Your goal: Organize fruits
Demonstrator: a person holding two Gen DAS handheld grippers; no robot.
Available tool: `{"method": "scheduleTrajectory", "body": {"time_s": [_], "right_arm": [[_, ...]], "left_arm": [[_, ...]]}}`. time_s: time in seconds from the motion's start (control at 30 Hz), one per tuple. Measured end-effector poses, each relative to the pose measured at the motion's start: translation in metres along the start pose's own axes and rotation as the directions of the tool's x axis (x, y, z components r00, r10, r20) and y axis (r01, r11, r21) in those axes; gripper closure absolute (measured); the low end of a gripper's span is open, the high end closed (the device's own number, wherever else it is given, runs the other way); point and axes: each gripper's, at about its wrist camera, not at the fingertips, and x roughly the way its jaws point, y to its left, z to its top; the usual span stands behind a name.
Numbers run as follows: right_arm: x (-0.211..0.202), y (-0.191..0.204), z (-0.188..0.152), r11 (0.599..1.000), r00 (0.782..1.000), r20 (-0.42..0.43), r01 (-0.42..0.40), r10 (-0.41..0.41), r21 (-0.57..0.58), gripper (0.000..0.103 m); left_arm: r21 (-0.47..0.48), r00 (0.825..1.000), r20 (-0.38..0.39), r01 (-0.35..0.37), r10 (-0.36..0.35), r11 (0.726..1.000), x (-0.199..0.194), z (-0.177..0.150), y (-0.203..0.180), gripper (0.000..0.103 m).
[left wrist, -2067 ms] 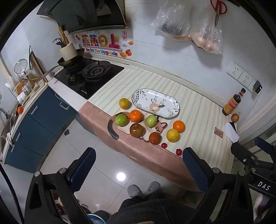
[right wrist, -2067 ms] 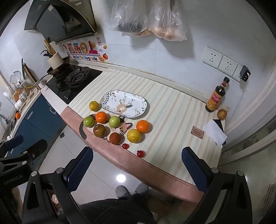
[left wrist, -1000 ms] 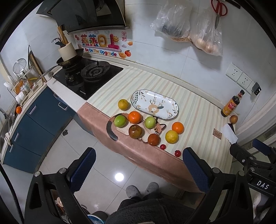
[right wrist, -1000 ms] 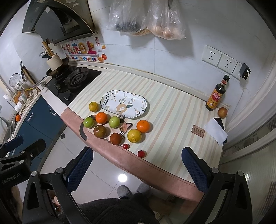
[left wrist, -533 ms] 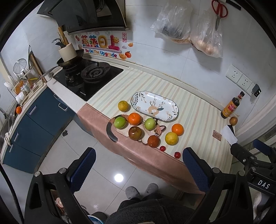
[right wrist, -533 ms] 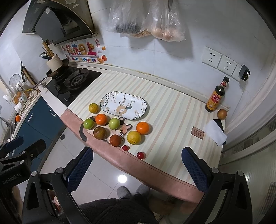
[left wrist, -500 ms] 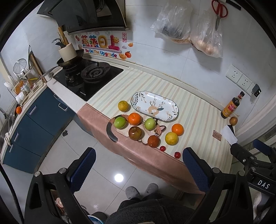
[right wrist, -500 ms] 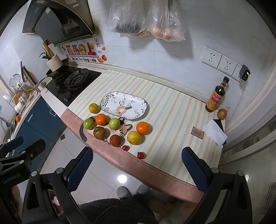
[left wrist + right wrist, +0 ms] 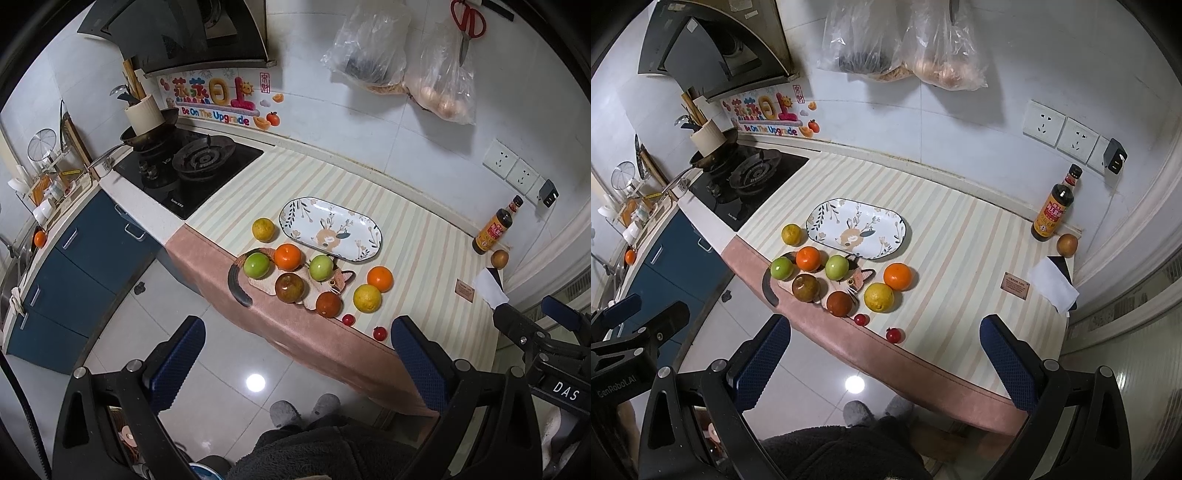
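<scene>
Cat-shaped mat (image 9: 325, 286) half hidden under fruit (image 9: 287, 257)

A home kitchen: a gas hob (image 9: 192, 162) under a range hood (image 9: 192, 33), blue base cabinets (image 9: 74, 254), tiled walls, and a soy-sauce bottle (image 9: 1054, 210) on the striped counter (image 9: 960, 251).

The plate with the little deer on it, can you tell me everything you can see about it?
The plate is a long oval dish, white and glossy like ceramic, painted with a brown deer in the middle and dark leafy sprigs around the rim. It lies flat on the striped countertop, behind the cluster of fruit, with nothing on it. An orange and a green fruit sit just in front of it; whether they touch it cannot be told. Neither tool is near.
</scene>
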Motion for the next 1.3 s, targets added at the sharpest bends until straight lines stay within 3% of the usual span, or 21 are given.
{"method": "scheduleTrajectory", "body": {"time_s": [0.67,0.83,0.97,1.13,1.3], "right_arm": [[0.001,0.006,-0.001,1.0,1.0,-0.006,-0.024,0.024,-0.005,0.0],[0.015,-0.006,-0.001,0.997,0.998,-0.004,-0.06,0.06,0.049,0.0],[0.056,-0.024,-0.002,0.988,0.993,-0.05,-0.103,0.109,0.12,0.0],[0.142,-0.041,-0.007,0.971,0.976,-0.14,-0.136,0.165,0.199,0.0],[0.235,-0.048,-0.012,0.951,0.948,-0.243,-0.133,0.204,0.279,0.003]], "left_arm": [[0.0,1.0,0.002,0.002,-0.002,1.0,-0.001,-0.002,0.003,0.0],[0.001,0.998,0.054,-0.024,0.024,1.0,0.005,-0.003,0.008,0.0],[0.021,0.983,0.104,-0.155,0.152,0.988,0.028,0.0,0.015,0.0],[0.04,0.943,0.09,-0.323,0.319,0.945,0.079,0.003,0.03,0.0],[0.079,0.929,0.013,-0.37,0.37,0.926,0.136,0.009,0.049,0.0]]}}
